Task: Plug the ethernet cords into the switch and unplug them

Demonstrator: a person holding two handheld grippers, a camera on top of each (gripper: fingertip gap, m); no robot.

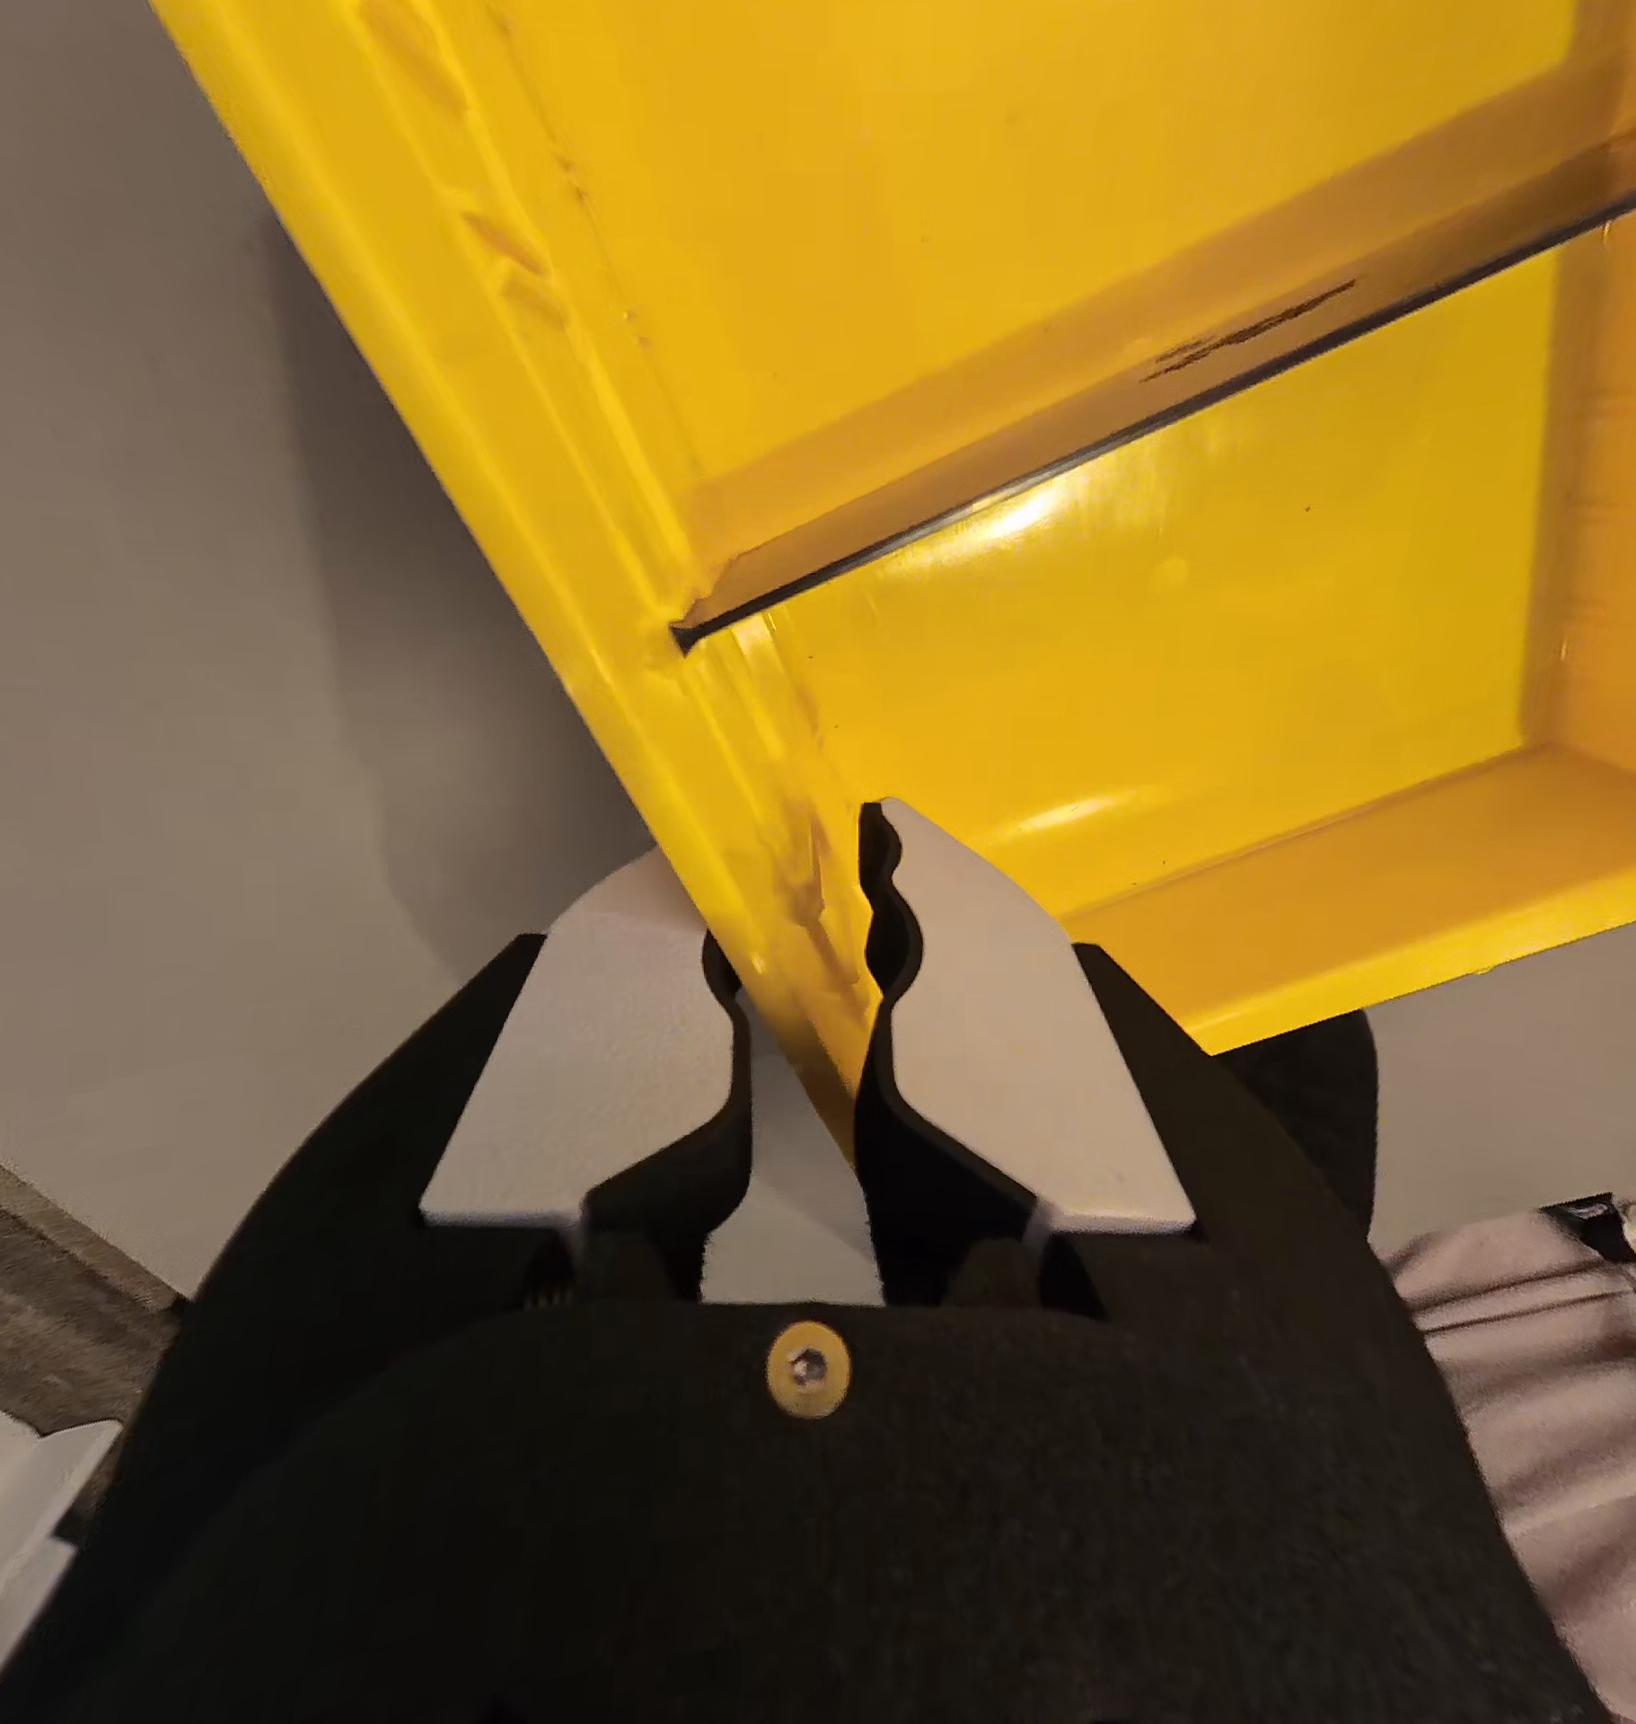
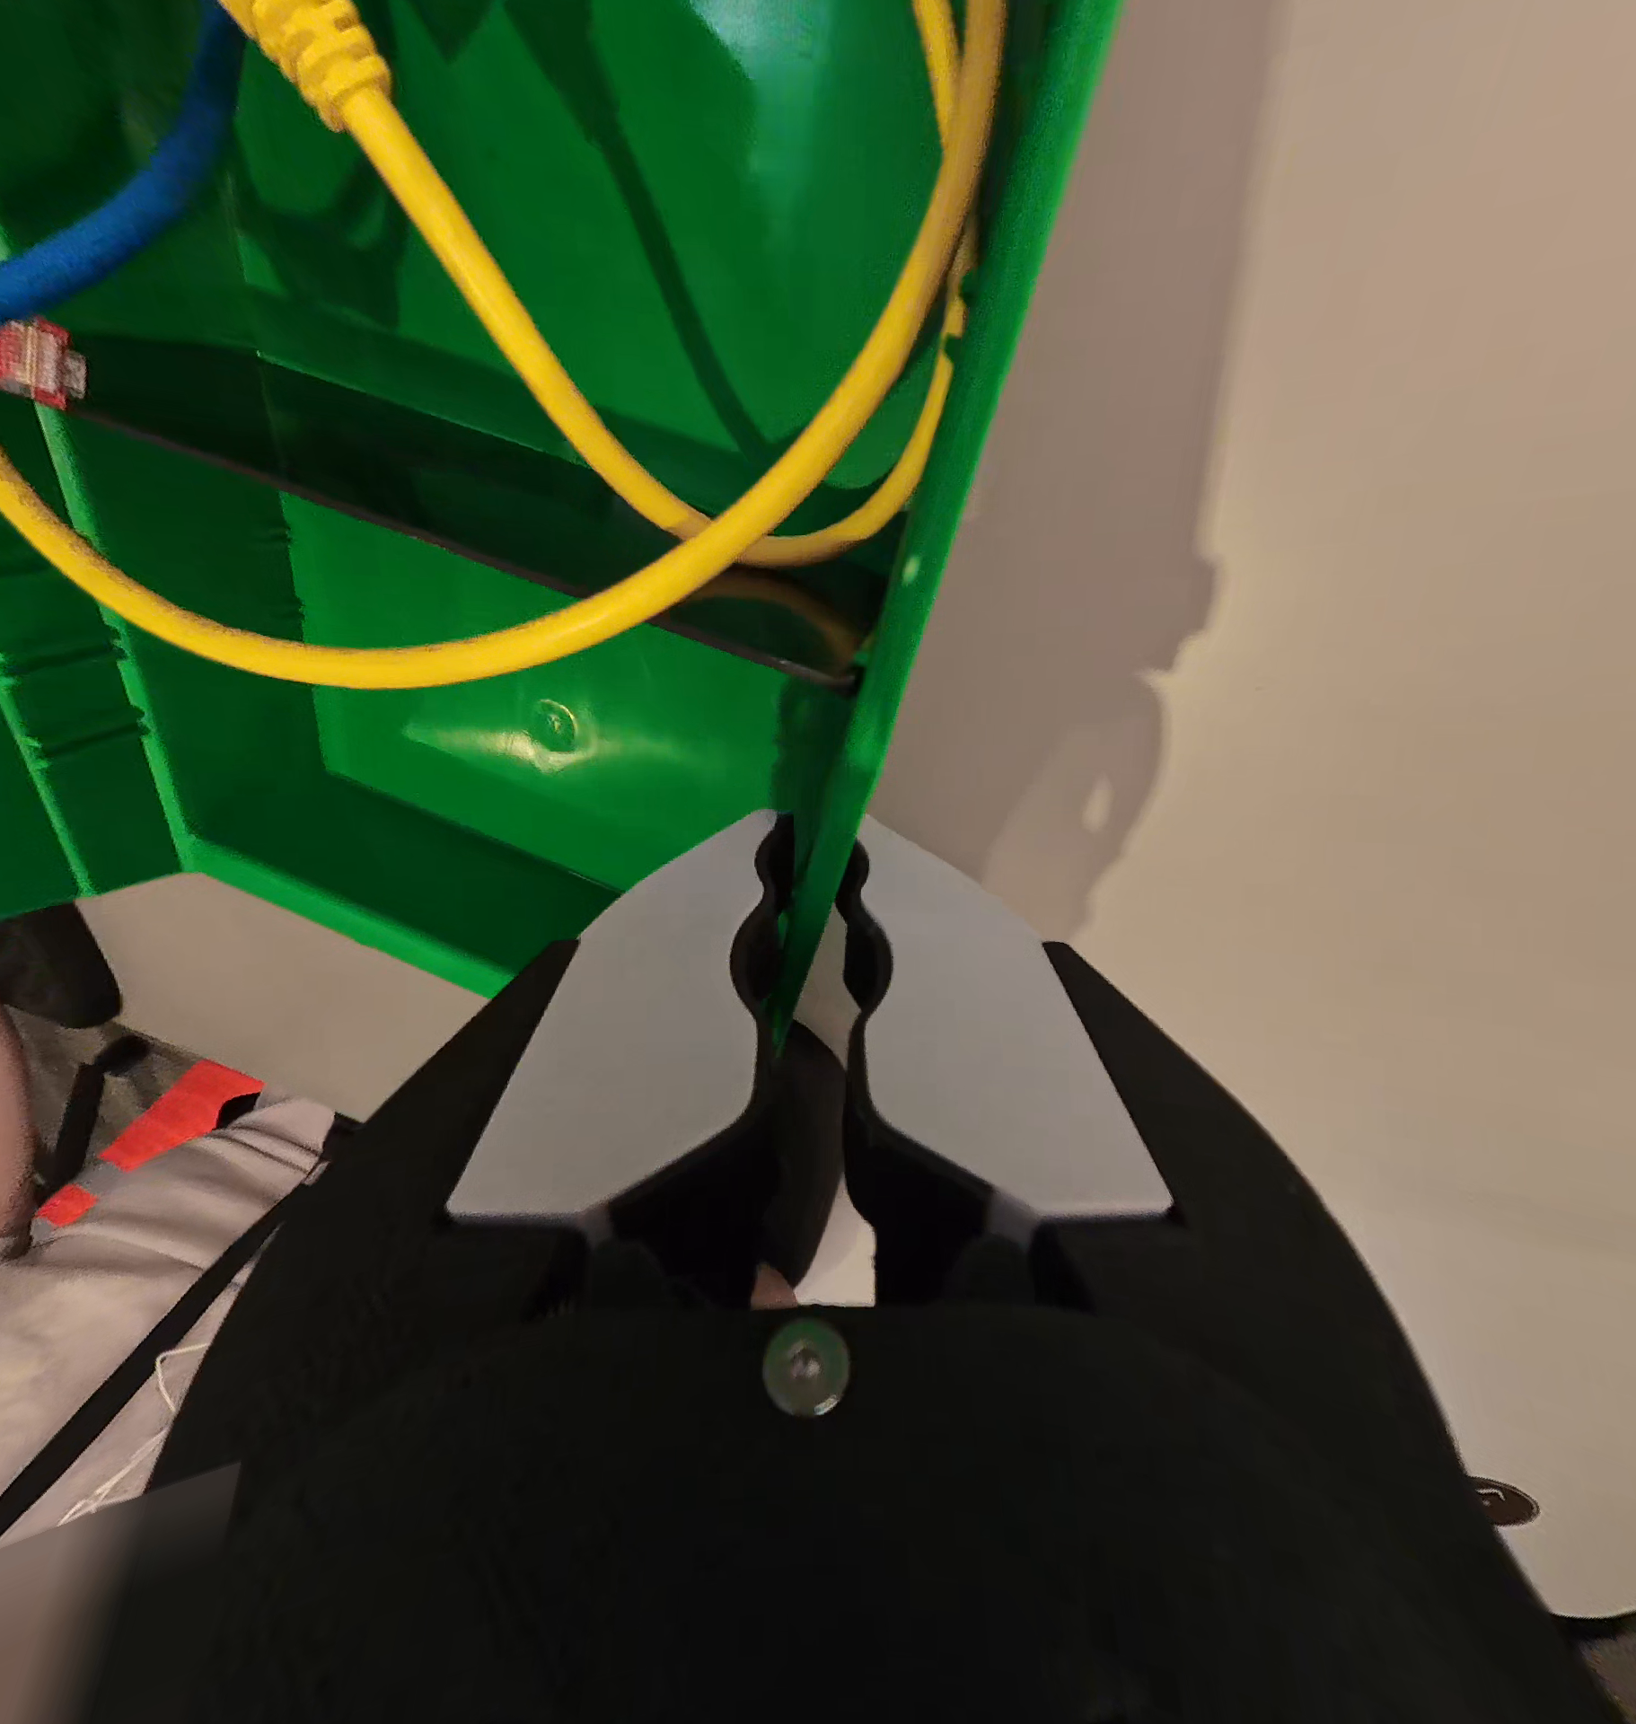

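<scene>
In the left wrist view my left gripper (image 1: 777,840) is shut on the side wall of a yellow plastic bin (image 1: 1169,606). One finger (image 1: 963,933) is inside the bin; the other (image 1: 609,952) is outside, its tip hidden behind the wall. A dark divider (image 1: 1169,410) crosses the bin, and what shows of its inside is bare. In the right wrist view my right gripper (image 2: 812,830) is shut on the thin right wall of a green bin (image 2: 534,746). That bin holds a looped yellow ethernet cord (image 2: 478,280), a blue cord (image 2: 124,215) and a red plug (image 2: 26,359). No switch is in view.
Both bins are over a pale table surface (image 1: 189,653) that also shows in the right wrist view (image 2: 1355,560). A dark divider (image 2: 422,532) crosses the green bin. A person's grey clothing (image 2: 143,1259) lies close behind the grippers. Floor (image 1: 31,1259) shows at the lower left. Across from one pair of fingers to the other is roughly 55 cm.
</scene>
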